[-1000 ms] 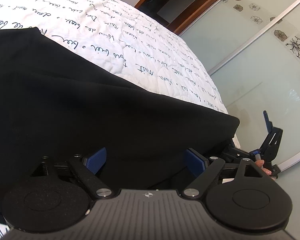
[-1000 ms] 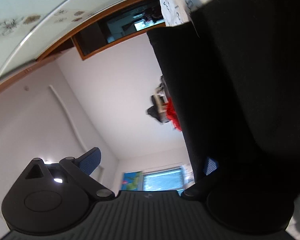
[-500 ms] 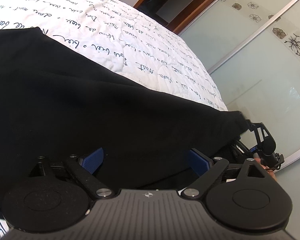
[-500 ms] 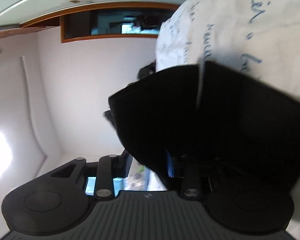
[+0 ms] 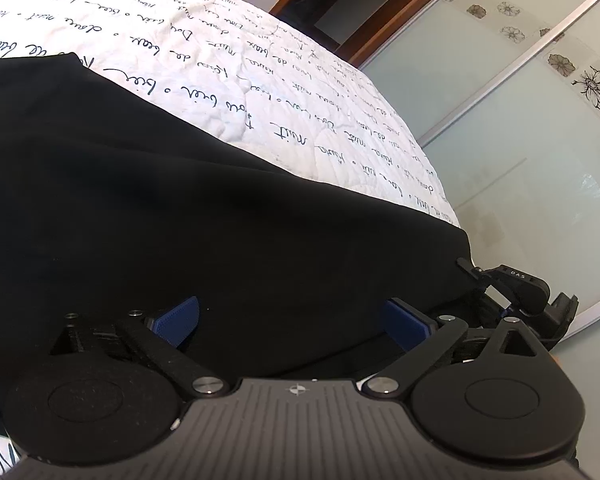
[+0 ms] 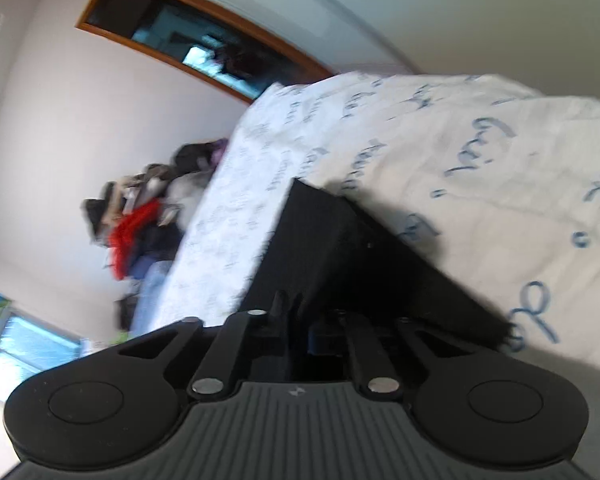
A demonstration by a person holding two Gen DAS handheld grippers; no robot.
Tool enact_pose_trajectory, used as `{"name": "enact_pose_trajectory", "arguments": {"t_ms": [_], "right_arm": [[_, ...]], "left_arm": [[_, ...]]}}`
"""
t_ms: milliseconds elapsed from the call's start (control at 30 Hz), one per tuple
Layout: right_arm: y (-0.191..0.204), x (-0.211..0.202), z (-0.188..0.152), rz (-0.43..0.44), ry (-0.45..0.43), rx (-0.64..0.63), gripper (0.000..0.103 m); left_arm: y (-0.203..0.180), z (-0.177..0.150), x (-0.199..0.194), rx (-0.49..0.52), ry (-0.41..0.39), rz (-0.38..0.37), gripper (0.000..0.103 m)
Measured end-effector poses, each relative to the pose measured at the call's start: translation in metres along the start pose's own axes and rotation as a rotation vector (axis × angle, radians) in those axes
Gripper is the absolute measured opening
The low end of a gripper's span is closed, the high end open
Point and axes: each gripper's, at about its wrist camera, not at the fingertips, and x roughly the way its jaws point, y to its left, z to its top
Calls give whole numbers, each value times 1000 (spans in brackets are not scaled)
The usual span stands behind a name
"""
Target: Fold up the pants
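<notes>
Both wrist views skim the bedspread (image 5: 300, 92) closely; right seems tilted.

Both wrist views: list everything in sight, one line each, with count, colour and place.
pants: one, black, spread across the near part of the bed; one end pinched by the right gripper.
quilt: one, white with dark handwriting print, covering the bed.
wardrobe doors: pale frosted glass with flower prints, beside the bed.
clothes pile: one, mixed colours with red, at the bed's far end by the wall; blurred.
window: one, bright, low on the left in the right wrist view.
left gripper: blue pads apart, over the pants.
right gripper: black, closed on the pants.
</notes>
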Motion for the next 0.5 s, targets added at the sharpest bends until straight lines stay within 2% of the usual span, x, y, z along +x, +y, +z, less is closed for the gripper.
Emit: {"name": "enact_pose_trajectory", "arguments": {"t_ms": [133,333,433,500], "right_arm": [[0,-8,-6,16,-48,-32,3],[27,-33,-1,60,-82,-106,3],[30,-63,-1,79,-89,-118,3],[11,-66,-5,4,-77,-133,3]], "left_arm": [[1,1,-3,1,3,6,100],[-4,6,-8,5,6,32,100],[-9,6,-20,28,24,-16,102],[-8,2,-20,63,33,-40,102]]}}
